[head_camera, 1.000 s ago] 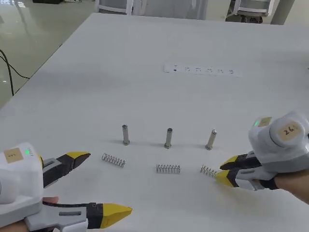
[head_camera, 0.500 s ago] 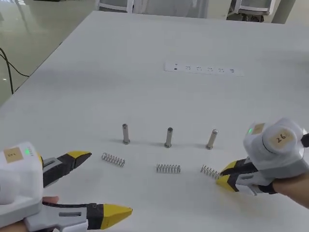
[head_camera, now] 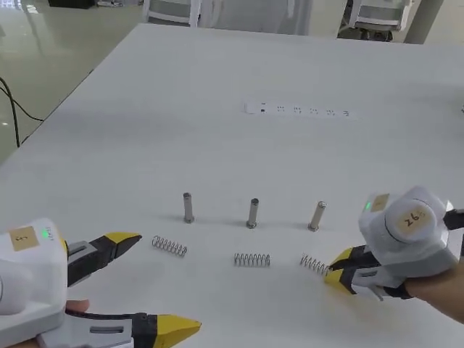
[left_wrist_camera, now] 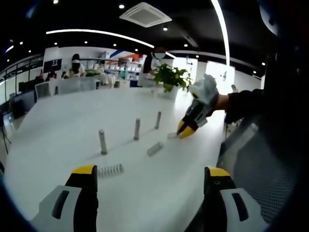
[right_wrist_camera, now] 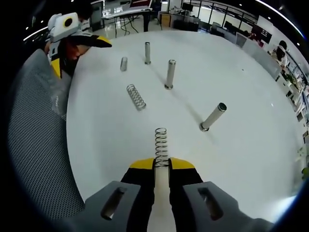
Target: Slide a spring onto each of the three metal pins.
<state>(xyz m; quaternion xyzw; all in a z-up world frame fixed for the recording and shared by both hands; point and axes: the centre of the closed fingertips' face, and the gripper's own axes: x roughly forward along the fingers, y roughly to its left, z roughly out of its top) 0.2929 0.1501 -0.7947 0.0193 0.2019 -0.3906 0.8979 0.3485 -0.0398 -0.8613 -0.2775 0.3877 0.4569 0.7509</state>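
Three metal pins stand upright in a row on the white table: left pin (head_camera: 188, 208), middle pin (head_camera: 252, 214), right pin (head_camera: 316, 216). In front of each lies a spring: left spring (head_camera: 169, 246), middle spring (head_camera: 252, 259), right spring (head_camera: 313, 264). My right gripper (head_camera: 336, 270) is low on the table at the right spring's outer end. In the right gripper view its jaws (right_wrist_camera: 161, 165) are drawn in on the near end of that spring (right_wrist_camera: 161, 140). My left gripper (head_camera: 156, 285) is open near the front left, with the left spring (left_wrist_camera: 110, 170) just beyond its tips.
A white power strip (head_camera: 297, 110) lies farther back on the table. The table's left edge (head_camera: 65, 101) drops to the floor, and chairs (head_camera: 170, 9) stand at the far end. A grey mesh chair (right_wrist_camera: 38, 145) sits close behind the front edge.
The right gripper's jaws have drawn together on the end of the right spring and the hand has settled a little lower. The left gripper has stayed open and in place.
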